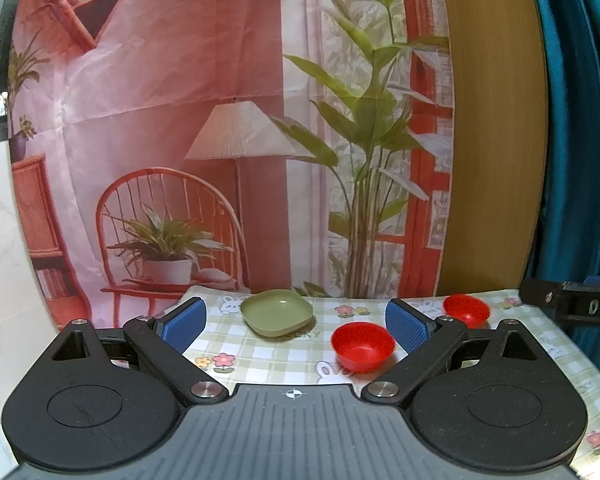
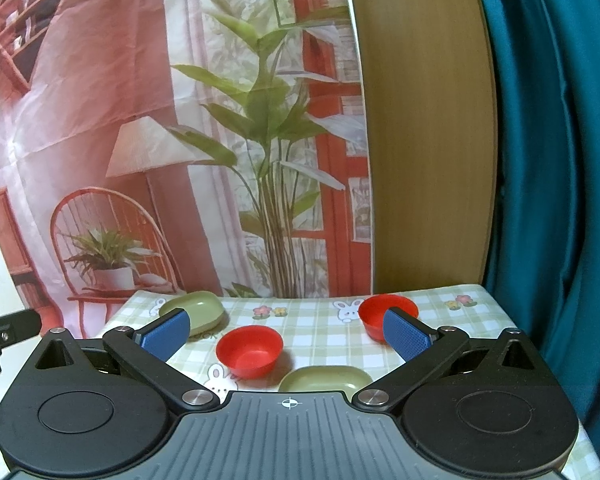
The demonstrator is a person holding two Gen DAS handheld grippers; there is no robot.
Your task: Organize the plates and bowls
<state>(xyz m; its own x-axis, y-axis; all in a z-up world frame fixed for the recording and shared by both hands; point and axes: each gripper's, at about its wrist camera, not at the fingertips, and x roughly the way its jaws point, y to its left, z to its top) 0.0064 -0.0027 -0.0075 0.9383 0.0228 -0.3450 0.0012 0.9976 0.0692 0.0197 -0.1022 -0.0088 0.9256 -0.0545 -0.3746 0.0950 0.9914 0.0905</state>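
A green square plate (image 1: 277, 313) sits at the far left of the checked tablecloth (image 1: 268, 356). A red bowl (image 1: 363, 346) stands in the middle and a second red bowl (image 1: 466, 309) at the far right. My left gripper (image 1: 296, 326) is open and empty above the near table edge. In the right wrist view the far green plate (image 2: 200, 311), the middle red bowl (image 2: 249, 351), the far red bowl (image 2: 380, 314) and a second green plate (image 2: 326, 379) close below show. My right gripper (image 2: 287, 334) is open and empty.
A printed backdrop (image 1: 220, 140) hangs behind the table. A wooden panel (image 2: 424, 140) and a teal curtain (image 2: 560, 160) stand at the right. The right gripper's body (image 1: 572, 308) shows at the right edge of the left wrist view.
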